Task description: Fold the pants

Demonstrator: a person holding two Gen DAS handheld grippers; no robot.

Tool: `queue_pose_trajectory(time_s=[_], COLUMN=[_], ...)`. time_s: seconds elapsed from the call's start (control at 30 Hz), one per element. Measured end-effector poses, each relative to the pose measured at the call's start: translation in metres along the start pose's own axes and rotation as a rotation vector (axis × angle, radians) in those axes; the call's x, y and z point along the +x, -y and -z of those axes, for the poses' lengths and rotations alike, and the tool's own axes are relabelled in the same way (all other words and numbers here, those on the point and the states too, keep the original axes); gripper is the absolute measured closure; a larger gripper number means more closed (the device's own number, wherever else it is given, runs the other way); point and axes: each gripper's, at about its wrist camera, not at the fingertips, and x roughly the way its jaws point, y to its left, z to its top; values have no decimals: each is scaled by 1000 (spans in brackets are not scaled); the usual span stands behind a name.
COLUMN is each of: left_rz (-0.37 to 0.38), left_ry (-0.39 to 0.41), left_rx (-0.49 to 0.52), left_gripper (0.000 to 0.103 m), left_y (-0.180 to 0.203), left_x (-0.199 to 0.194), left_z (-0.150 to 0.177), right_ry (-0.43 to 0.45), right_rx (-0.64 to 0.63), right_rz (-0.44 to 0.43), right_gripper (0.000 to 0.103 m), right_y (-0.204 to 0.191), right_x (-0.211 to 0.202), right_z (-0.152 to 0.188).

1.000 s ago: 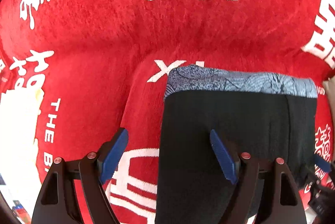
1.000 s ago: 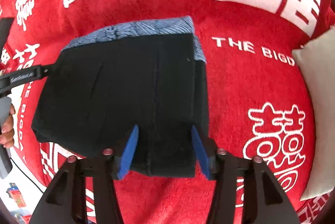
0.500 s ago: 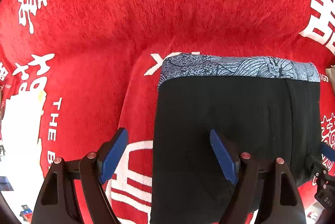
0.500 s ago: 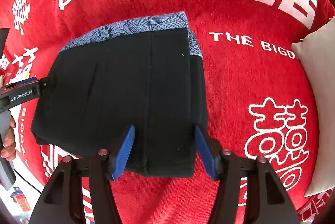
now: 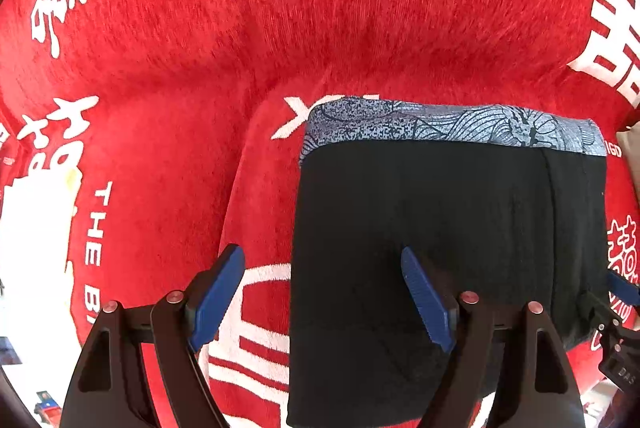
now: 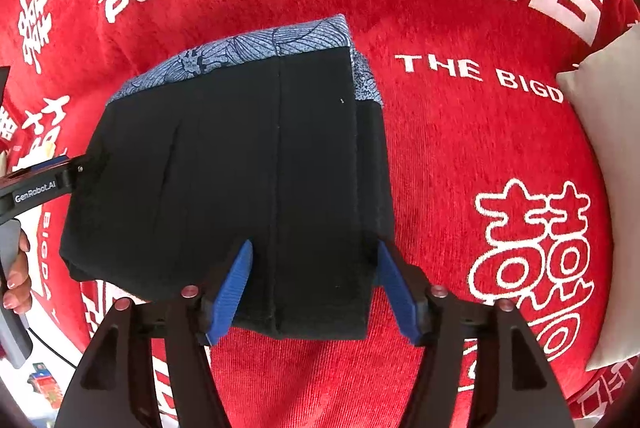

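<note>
The black pants (image 5: pixel 432 228) with a blue-grey patterned waistband (image 5: pixel 460 126) lie folded into a compact rectangle on the red cloth. My left gripper (image 5: pixel 324 292) is open and empty over the pants' left edge. The pants also show in the right wrist view (image 6: pixel 240 180). My right gripper (image 6: pixel 316 288) is open and empty over their near right corner; whether its pads touch the fabric I cannot tell. The left gripper's body (image 6: pixel 36 184) shows at the left edge of the right wrist view, and the right gripper's tip (image 5: pixel 616 312) at the right edge of the left wrist view.
A red plush cloth (image 5: pixel 320 28) with white characters and lettering covers the surface. A beige cushion (image 6: pixel 608 156) lies at the right. A white patch (image 5: pixel 36 236) lies at the left. A hand (image 6: pixel 16 280) holds the left gripper's handle.
Both grippers have drawn back a little from the folded pants and stay open. The pants have not changed shape.
</note>
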Motion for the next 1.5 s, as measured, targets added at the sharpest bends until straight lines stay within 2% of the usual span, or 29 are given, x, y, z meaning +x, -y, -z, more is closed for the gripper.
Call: queue_pose_trajectory(time_s=[0.2,0.4,0.67,0.8,0.9,1.17,1.27,1.43,1.5], left_rz=[65,181,409,410,424,555,617,655,650], left_ry=[-16,-39,-127,-133,-130,-274,-299,-293,-290], left_rx=[-2,0,-73,-56,-52,-3,-5,-1,7], left_gripper=[22,22,22,22,22,22,22,22,15], left_y=[-7,-22,-29,-28,-33,-43,-43,-36,-32], left_x=[-8,-10,-1,3,7,45,53,63,65], left_z=[5,10,8,1,-7,-13,-14,-19,-22], right_ry=[-8,-6,-1,-26,-64,-99,-140,-178,-169], right_rx=[13,116,214,279,269,186,195,176,179], right_rz=[-27,-180,-264,-354,-401,-464,-546,-621,-649], right_gripper=[35,35,35,35,34,35,35,34,34], right_y=[5,40,80,86,84,90,95,98,102], right_x=[-4,-18,-15,-8,1,27,37,54,55], right_z=[-2,-1,-2,-14,-19,-34,-36,-42,-43])
